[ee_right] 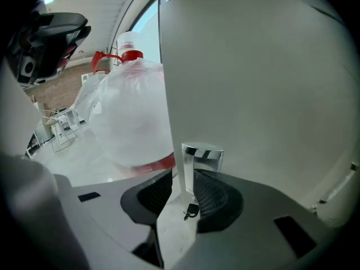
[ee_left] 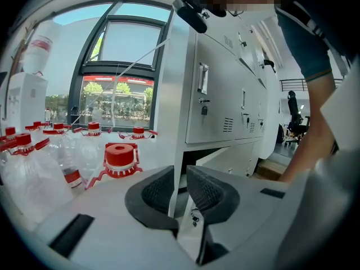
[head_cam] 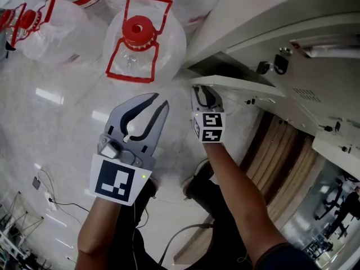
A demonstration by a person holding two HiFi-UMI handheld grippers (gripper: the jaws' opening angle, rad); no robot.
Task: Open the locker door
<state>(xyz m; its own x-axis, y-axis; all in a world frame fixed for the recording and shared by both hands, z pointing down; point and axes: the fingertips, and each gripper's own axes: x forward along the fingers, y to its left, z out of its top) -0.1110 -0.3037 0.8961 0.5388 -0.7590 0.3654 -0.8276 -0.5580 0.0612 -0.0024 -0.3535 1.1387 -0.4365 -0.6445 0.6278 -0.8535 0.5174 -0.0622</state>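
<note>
The white locker door [head_cam: 242, 86] stands partly swung out from the bottom row of lockers [head_cam: 315, 44]. My right gripper [head_cam: 205, 90] sits at its free edge. In the right gripper view the door [ee_right: 253, 94] fills the right side. Its edge runs down between the jaws of my right gripper [ee_right: 183, 187], and the pads lie against both sides. A chrome handle [ee_right: 202, 153] sits just above the right pad and a small key [ee_right: 191, 210] hangs below. My left gripper [head_cam: 159, 101] hovers to the left over the floor. In its own view the left gripper [ee_left: 180, 184] has a narrow gap and nothing in it.
Large clear water bottles with red caps [head_cam: 140, 38] crowd the floor just left of the lockers. The person's shoes [head_cam: 197, 184] are below the grippers and thin cables [head_cam: 50, 198] lie at lower left. The upper locker doors [ee_left: 225, 94] are closed.
</note>
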